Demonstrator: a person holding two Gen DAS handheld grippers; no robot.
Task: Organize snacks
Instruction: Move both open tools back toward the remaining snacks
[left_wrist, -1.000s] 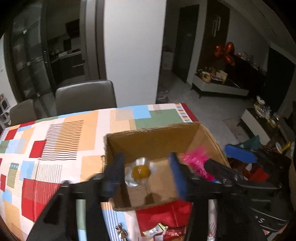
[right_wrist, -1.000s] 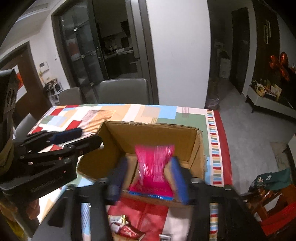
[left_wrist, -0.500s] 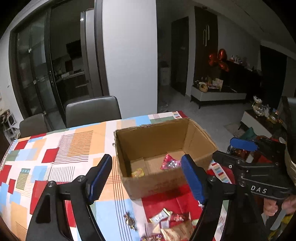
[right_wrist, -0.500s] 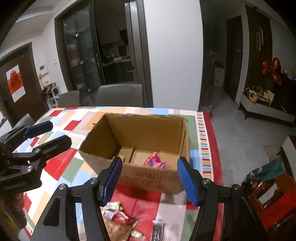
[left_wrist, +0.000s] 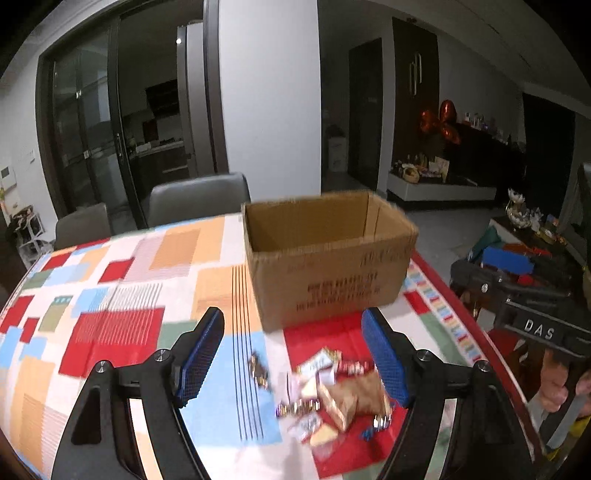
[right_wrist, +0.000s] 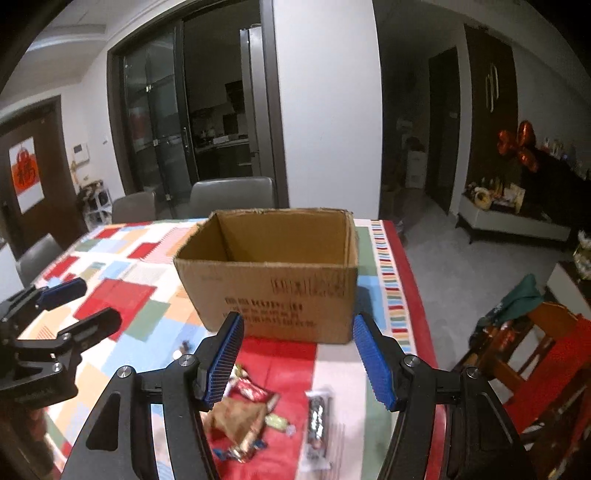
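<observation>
Both grippers hang over the near end of the table, each with its blue-padded fingers spread and nothing between them. The left gripper (left_wrist: 291, 354) has just been opening its jaws wider; the right gripper (right_wrist: 297, 360) sits beside it. The open brown cardboard box (right_wrist: 273, 273) stands further along the patchwork tablecloth (left_wrist: 122, 295). The heap of small wrapped snacks (left_wrist: 332, 391) lies in front of it on the red patch. I would pick one packet at the heap's edge, perhaps the long dark sachet (right_wrist: 317, 424) lying apart, come down squarely and pinch across its narrow side so its neighbours stay put.
</observation>
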